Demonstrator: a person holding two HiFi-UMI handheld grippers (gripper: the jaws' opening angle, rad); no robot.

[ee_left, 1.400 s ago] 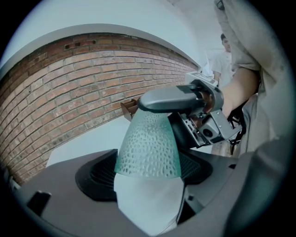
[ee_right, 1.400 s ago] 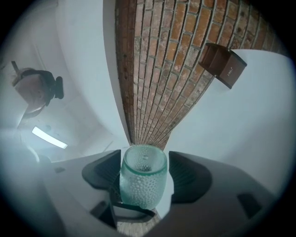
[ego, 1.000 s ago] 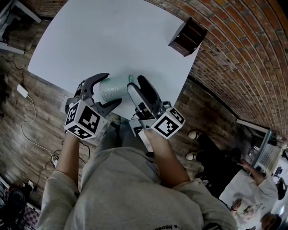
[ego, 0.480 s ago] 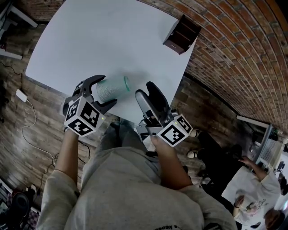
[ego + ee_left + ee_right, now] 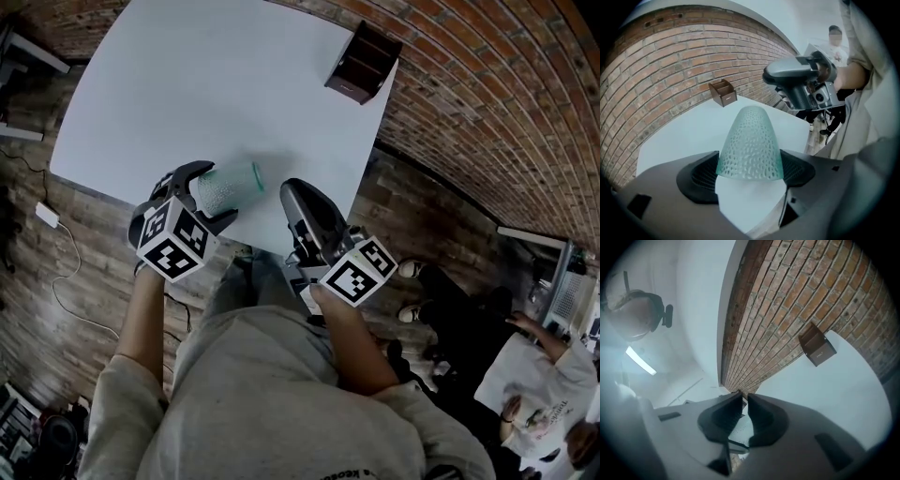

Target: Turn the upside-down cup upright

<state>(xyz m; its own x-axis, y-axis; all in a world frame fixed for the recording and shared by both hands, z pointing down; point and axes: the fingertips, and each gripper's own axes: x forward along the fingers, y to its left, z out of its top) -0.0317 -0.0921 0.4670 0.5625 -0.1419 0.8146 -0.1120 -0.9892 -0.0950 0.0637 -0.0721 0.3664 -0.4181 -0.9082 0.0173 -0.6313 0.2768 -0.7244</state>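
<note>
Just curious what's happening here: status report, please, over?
Left gripper shut on cup. Cup sideways, not yet upright. Right gripper jaws just closed further, nothing between. Wooden box far off.

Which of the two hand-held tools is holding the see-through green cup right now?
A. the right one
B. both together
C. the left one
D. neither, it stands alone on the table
C: the left gripper has its fingers pressed on both sides of the green cup, while the right gripper, off to the side, has just been closing its fingers with nothing between them.
</note>
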